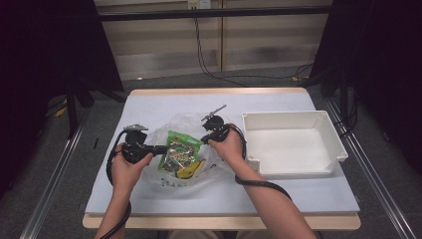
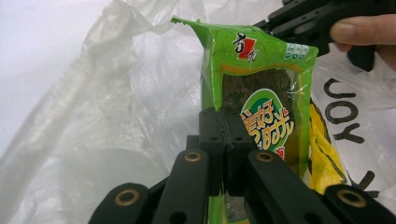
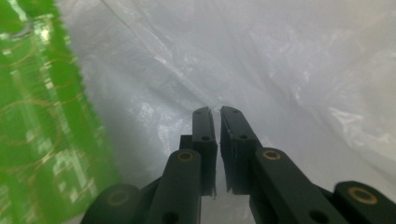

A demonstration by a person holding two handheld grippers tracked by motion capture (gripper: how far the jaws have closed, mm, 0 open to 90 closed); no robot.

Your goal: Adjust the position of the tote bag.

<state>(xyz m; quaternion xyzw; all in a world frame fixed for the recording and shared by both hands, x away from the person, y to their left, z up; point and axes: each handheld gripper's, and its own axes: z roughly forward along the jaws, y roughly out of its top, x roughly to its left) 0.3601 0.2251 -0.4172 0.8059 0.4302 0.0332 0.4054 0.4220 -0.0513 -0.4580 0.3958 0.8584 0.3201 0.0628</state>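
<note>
A green snack packet (image 1: 180, 149) stands up out of a clear plastic bag (image 1: 185, 122) at the middle of the table. My left gripper (image 1: 163, 149) comes in from the left and is shut on the packet's lower edge. In the left gripper view its jaws (image 2: 223, 114) meet on the green packet (image 2: 261, 79), with bag film (image 2: 116, 93) behind. A yellow pack (image 2: 322, 158) lies beside it in the bag. My right gripper (image 1: 205, 138) sits at the bag's right rim. Its jaws (image 3: 215, 112) stand a narrow slit apart against the film (image 3: 280, 70), with nothing clearly pinched.
An empty white tray (image 1: 293, 115) stands at the right of the table, close to my right hand. The white table cover (image 1: 164, 102) reaches past the bag to the back edge. Black cables trail from both grippers towards the front edge.
</note>
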